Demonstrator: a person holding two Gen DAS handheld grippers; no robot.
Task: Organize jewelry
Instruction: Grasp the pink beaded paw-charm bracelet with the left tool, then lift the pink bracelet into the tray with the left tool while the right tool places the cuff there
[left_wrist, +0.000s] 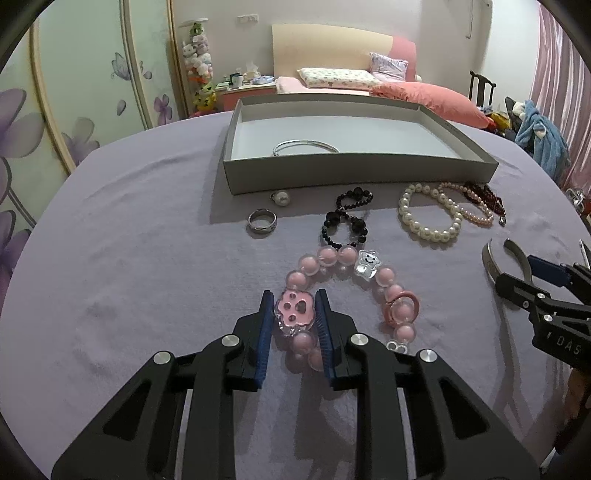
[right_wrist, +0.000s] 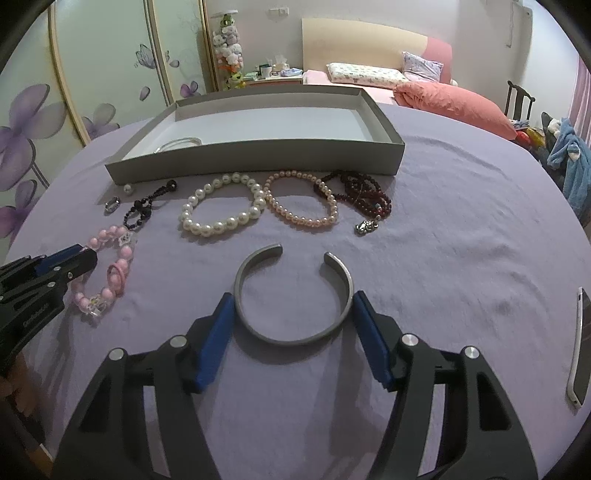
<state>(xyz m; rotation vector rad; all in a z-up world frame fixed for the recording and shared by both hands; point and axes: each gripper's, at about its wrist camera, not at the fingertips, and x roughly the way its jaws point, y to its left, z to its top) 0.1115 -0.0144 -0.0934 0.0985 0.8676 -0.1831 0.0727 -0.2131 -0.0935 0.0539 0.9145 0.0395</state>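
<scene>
The gray box (left_wrist: 354, 173) holds only a silver bangle (left_wrist: 306, 147); before it, the left gripper (left_wrist: 294, 310) pinches the pink bracelet (left_wrist: 332, 280), while the right gripper (right_wrist: 293, 302) clasps the cuff (right_wrist: 293, 295).

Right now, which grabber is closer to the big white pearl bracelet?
Right. The right gripper sits at the silver cuff, just in front of the white pearl bracelet. The left gripper is farther off to the side, closed on the pink bead bracelet.
</scene>
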